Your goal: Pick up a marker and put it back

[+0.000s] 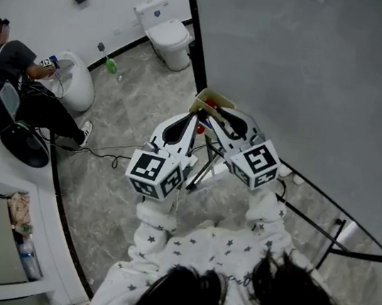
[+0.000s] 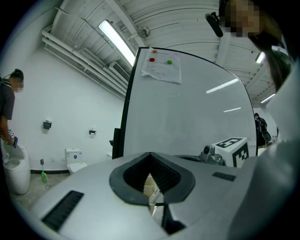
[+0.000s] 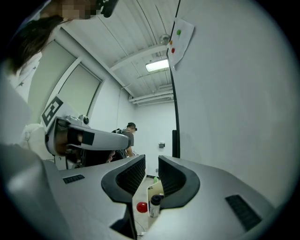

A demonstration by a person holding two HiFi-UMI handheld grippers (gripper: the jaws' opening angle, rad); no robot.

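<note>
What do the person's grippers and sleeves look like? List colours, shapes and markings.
The left gripper and right gripper have smooth pale grey bodies with black ribbed pads lining the jaws. Each carries a white cube printed with black square markers. The sleeves are white, dotted with small dark stars.

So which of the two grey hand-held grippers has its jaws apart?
The grey right gripper: its black ribbed pads stand apart, with a clear gap between them. The grey left gripper has its jaws meeting at the front.
</note>
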